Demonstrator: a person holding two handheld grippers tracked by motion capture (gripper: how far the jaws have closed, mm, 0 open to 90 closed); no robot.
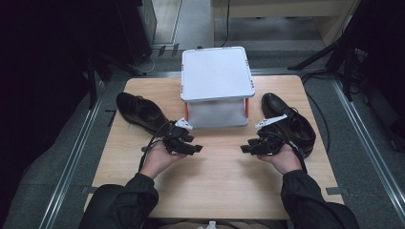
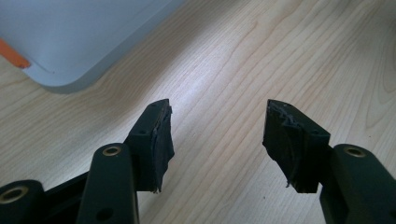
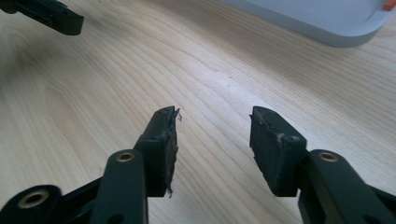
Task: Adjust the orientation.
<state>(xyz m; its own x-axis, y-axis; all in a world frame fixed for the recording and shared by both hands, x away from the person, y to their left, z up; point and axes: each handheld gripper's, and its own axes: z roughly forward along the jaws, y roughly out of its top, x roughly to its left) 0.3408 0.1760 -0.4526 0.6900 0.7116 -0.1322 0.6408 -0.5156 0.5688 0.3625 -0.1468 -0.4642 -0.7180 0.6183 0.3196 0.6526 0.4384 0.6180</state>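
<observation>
Dark sleeves cover both forearms, and the left gripper [image 1: 197,149] and right gripper [image 1: 244,149] are black, with brass-ringed holes, frayed pads [image 2: 163,140], white plates and black cables.

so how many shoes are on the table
2. One black shoe lies at the table's left, left of the white two-tier rack. The other black shoe lies at the right of the rack, just behind the right hand-held gripper. None seems hidden.
</observation>
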